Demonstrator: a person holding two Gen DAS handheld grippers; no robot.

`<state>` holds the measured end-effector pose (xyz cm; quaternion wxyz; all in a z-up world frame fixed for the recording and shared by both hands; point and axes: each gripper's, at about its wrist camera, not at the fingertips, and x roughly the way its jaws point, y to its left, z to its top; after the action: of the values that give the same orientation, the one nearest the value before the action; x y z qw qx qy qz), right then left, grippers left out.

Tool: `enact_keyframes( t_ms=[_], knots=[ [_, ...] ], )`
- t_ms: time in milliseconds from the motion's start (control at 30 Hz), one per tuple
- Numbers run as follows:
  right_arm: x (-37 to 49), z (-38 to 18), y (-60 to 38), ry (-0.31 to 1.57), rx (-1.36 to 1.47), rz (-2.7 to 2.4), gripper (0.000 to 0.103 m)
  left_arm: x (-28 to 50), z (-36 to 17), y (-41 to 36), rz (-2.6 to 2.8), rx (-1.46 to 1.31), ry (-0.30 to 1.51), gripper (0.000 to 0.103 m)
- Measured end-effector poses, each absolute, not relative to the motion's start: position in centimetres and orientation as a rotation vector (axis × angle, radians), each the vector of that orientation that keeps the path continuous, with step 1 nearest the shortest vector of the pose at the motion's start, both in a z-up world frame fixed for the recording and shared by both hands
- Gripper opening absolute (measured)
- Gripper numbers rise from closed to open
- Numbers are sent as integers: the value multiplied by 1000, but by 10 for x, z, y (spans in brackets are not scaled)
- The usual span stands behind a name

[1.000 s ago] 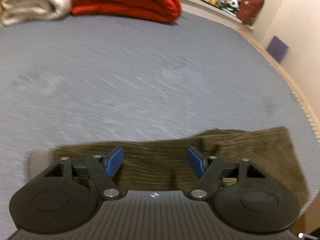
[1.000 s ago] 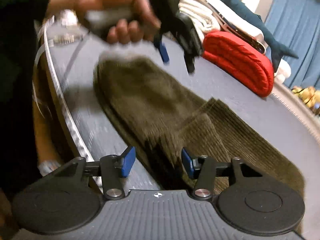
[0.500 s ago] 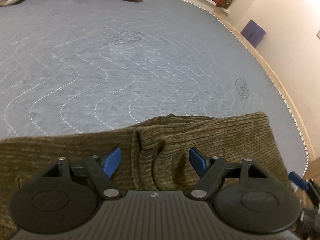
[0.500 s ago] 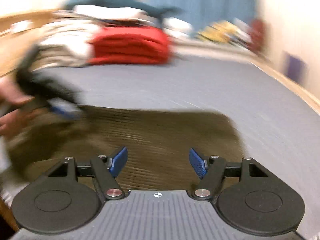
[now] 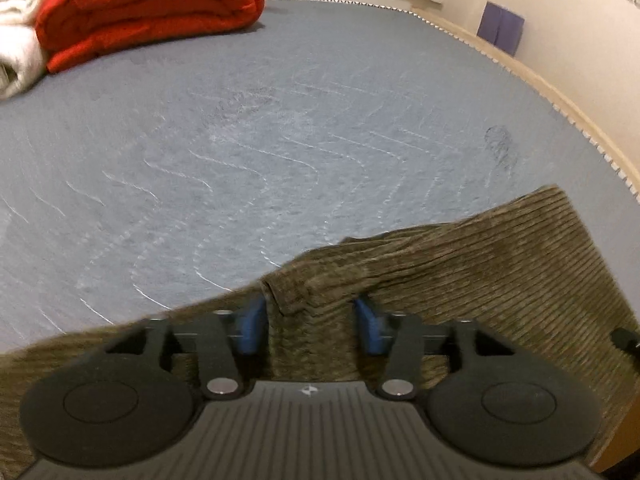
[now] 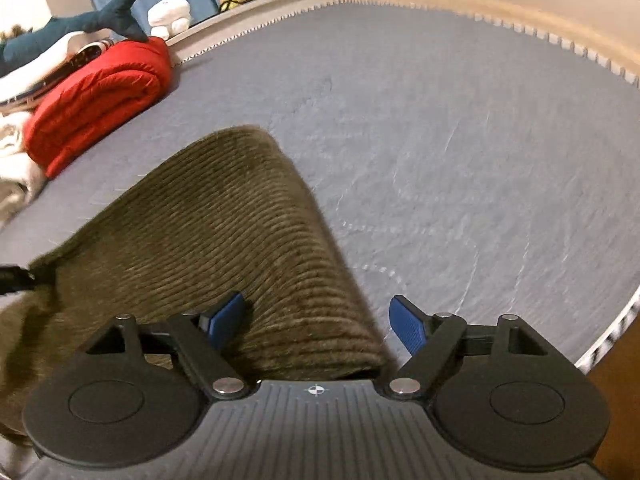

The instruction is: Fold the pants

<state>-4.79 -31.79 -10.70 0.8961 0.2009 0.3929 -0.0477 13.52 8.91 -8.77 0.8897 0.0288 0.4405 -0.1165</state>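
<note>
A: Where do the olive corduroy pants (image 5: 460,264) lie?
B: Flat on the grey quilted bed (image 5: 280,120), at its near edge. A raised fold of the cloth sits between the left tool's (image 5: 308,324) blue pads.

A: Left tool's state?
B: Jaws closing; I can't tell if the pads press the cloth yet.

A: Right tool (image 6: 320,322)?
B: Jaws opening, apart, astride the pants' right edge; the right pad is over bare bed.
</note>
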Motion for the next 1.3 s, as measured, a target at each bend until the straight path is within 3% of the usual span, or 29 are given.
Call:
enact_keyframes(
  t_ms=[67,100,233,400,633,1067,1300],
  knots=[
    [-47,-109,-321,815,439,-100,79,130,-81,91,-210,86,871,75],
    [-46,-107,-320,812,438,-95,69,128,-75,92,-200,92,853,77],
    [-50,-97,-315,790,420,-93,59,117,-54,94,-200,55,793,81],
    [-54,-86,-306,725,371,-83,36,105,-38,88,-253,20,761,84],
    [-60,-71,-272,620,177,-70,33,93,-38,67,-317,64,775,87],
    [-53,-76,-271,656,189,-93,33,97,-51,56,-331,96,803,87],
    [-75,-46,-213,475,-53,1,31,91,-35,57,-462,-58,791,91]
  ],
)
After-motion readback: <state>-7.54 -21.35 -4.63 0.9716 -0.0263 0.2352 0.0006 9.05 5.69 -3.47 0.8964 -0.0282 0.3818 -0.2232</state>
